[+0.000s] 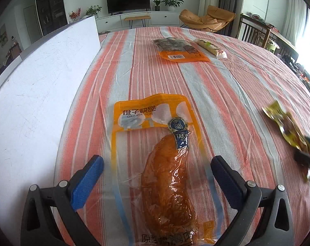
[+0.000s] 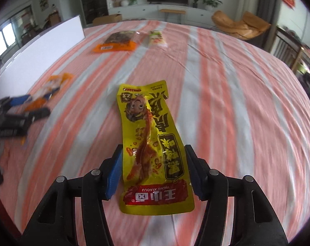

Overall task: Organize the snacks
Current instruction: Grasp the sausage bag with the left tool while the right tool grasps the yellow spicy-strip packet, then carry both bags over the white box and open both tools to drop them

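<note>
An orange-and-clear pack with a chicken piece (image 1: 161, 160) lies on the striped tablecloth between the fingers of my left gripper (image 1: 157, 162), which is open around it. A yellow snack pack (image 2: 152, 143) lies flat between the fingers of my right gripper (image 2: 152, 164); the jaws stand close to its edges, and contact cannot be told. The yellow pack (image 1: 286, 127) and the right gripper also show at the right edge of the left wrist view. The left gripper (image 2: 25, 106) and the orange pack (image 2: 52, 86) show blurred at the left of the right wrist view.
A second orange pack (image 1: 179, 49) and a white-wrapped snack (image 1: 212, 48) lie at the far side of the table. A white board (image 1: 38, 78) stands along the table's left edge. The right wrist view is motion-blurred. Chairs and a TV cabinet stand beyond.
</note>
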`<state>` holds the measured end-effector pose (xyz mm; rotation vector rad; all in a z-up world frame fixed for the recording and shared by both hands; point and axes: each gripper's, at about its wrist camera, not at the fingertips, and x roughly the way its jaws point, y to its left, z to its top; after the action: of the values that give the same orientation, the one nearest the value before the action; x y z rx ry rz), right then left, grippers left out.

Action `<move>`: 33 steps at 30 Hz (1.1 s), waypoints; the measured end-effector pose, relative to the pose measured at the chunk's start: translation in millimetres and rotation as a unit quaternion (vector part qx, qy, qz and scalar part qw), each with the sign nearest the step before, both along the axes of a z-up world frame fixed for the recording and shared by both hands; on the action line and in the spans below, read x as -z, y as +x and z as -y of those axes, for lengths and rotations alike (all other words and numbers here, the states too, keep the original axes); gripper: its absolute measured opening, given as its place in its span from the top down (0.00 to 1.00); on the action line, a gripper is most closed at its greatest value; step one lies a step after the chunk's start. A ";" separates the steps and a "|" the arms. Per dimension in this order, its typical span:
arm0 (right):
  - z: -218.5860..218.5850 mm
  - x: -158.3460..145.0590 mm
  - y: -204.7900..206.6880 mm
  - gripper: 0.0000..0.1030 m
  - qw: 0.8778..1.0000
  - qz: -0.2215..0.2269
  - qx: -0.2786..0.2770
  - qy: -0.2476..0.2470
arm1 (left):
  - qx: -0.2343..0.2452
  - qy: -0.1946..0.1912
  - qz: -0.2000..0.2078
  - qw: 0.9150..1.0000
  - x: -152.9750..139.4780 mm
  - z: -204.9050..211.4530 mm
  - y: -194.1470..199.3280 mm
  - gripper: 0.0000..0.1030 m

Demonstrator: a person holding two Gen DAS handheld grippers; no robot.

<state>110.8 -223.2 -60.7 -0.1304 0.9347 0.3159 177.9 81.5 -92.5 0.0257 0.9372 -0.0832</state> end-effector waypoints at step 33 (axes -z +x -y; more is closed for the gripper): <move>17.9 -75.5 33.5 0.57 0.955 -0.110 -0.023 0.274 | 0.011 -0.237 -0.015 0.971 -68.3 -45.8 -44.4 0.99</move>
<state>144.2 -241.1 14.7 0.4008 1.0316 0.6316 133.5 127.3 -24.2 -0.4094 0.9274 -0.3274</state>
